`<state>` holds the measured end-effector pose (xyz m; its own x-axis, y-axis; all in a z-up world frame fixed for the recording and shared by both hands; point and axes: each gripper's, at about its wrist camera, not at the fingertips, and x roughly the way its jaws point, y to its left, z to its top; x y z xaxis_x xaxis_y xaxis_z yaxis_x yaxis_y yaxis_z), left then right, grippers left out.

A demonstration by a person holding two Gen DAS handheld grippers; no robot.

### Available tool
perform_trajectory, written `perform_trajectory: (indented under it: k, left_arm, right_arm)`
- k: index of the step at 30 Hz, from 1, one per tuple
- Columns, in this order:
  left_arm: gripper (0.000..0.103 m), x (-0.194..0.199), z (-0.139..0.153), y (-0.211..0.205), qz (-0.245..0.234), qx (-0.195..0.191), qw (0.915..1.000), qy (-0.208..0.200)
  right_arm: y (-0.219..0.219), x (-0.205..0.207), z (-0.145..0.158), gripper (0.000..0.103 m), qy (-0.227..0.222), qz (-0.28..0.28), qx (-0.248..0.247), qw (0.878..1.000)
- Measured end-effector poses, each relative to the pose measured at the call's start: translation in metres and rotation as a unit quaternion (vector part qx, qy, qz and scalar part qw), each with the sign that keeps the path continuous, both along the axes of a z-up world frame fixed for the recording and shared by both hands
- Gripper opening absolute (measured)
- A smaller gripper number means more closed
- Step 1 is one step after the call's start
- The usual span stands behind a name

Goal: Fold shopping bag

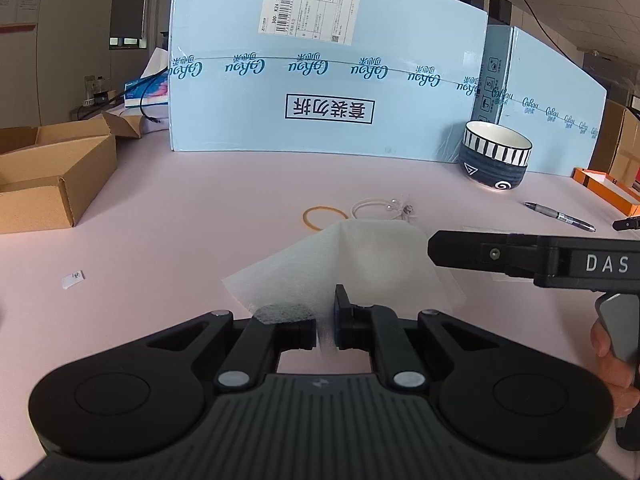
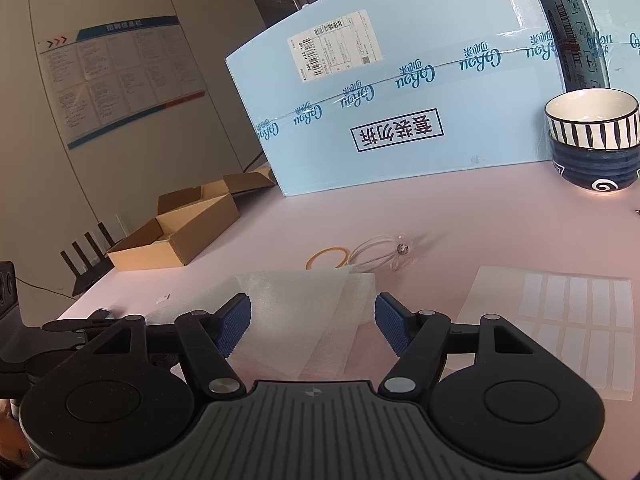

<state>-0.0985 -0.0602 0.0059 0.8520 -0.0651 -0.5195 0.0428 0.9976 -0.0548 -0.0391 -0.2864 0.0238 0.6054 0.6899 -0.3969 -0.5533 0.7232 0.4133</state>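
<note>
On the pink worktop, labelled from the tongs outward.

Left tongs: jaws drawn almost together, pinching the near edge of the shopping bag; the material is lifted between the pads.

Right tongs: jaws standing well apart, nothing gripped; blue pads either side of the bag, not pressing on it. In the left wrist view this tool enters from the right, over the bag's right side, with a hand on its handle.

Shopping bag: thin, white, translucent sheet, partly folded, lying on the worktop directly ahead of both tongs.

Rubber band: tan loop just beyond the bag.

White hair tie: beside the rubber band, to its right.

Label sheet: right of the bag, flat.

Stacked bowls: striped bowl inside a dark blue one, far right, against the blue carton.

Pen: right of the bowls, nearer.

Open cardboard box: far left.
</note>
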Motion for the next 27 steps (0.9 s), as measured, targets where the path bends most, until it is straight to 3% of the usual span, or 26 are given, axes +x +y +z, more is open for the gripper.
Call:
perform_trajectory:
  k: [11,23,27]
  left_arm:
    - [0.007,-0.023,0.008,0.03,0.055,0.046,0.9972,-0.019]
    - [0.007,-0.032,0.029,0.022,0.028,0.04,0.9976,-0.05]
    - [0.007,-0.038,0.042,0.019,0.003,0.01,0.9976,-0.068]
  right_arm:
    - [0.001,-0.002,0.002,0.067,-0.008,0.009,0.002,1.0]
    - [0.0,-0.005,0.004,0.067,-0.018,0.01,0.011,1.0]
    - [-0.002,-0.006,0.005,0.067,-0.021,0.01,0.018,1.0]
